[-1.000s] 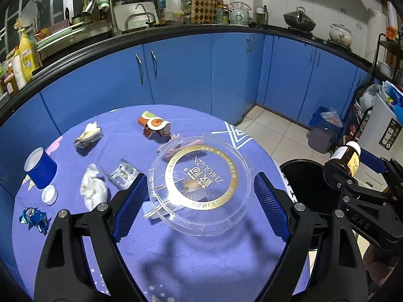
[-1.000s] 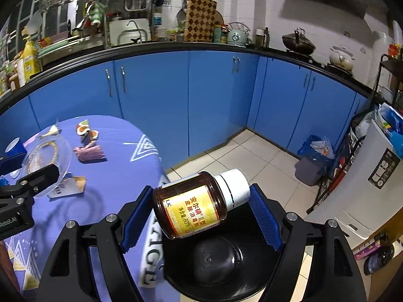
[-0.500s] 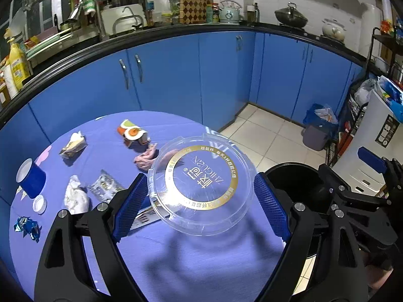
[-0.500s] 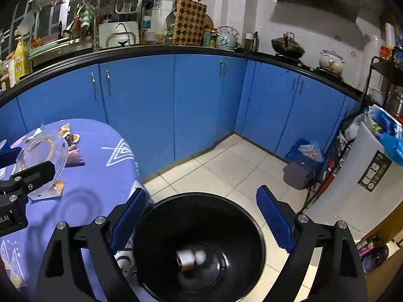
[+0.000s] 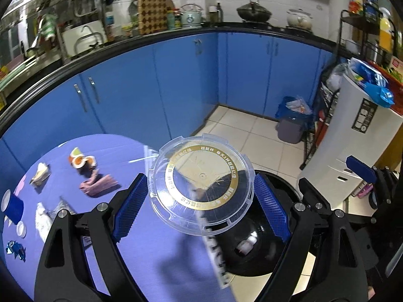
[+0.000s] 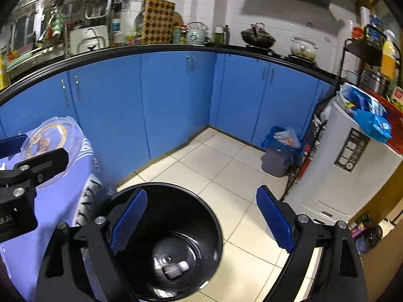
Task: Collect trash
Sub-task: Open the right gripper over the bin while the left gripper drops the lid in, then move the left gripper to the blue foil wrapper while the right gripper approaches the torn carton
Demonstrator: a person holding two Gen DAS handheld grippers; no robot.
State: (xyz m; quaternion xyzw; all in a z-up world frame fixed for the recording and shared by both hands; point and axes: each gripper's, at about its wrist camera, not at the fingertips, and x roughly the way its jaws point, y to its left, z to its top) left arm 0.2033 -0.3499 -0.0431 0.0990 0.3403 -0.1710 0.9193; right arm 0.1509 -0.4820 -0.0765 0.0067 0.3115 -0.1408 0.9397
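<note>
Bottle (image 6: pixel 175 269) lies in black bin (image 6: pixel 216 229); left jaws hold clear lid (image 5: pixel 201 186)

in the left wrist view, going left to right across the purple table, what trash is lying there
Blue cup → crumpled white tissue → orange and white wrapper → pink cloth → clear round lid held in the left gripper.

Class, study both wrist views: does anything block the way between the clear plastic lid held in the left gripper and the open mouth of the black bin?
Nothing visible does. The clear lid hangs at the table edge, partly over the black bin, whose mouth is open; only a small bottle lies at its bottom. The right gripper is empty and open above it.
</note>
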